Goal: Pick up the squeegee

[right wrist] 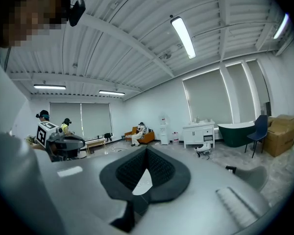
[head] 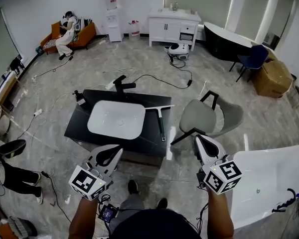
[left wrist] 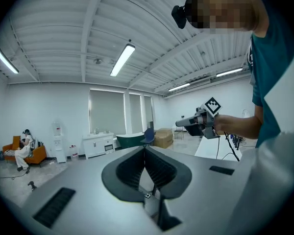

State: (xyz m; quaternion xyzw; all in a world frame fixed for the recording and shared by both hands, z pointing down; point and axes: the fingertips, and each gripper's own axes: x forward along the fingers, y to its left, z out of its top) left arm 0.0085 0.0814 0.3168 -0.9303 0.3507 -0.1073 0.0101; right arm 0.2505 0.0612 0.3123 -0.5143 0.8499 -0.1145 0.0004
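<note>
A grey marbled floor carries a black rectangular countertop (head: 79, 126) with a white rounded-rectangle basin (head: 116, 119) set in it, and the black-handled squeegee with its pale blade (head: 161, 124) lies flat on the counter at the basin's 3 o'clock, handle running toward 6 o'clock. Two bare forearms reach up from 6 o'clock, holding both tools nearly level short of the counter. The left gripper (head: 115, 151) angles toward 1 o'clock and the right gripper (head: 199, 141) toward 11 o'clock, each with jaws pressed together on nothing.
</note>
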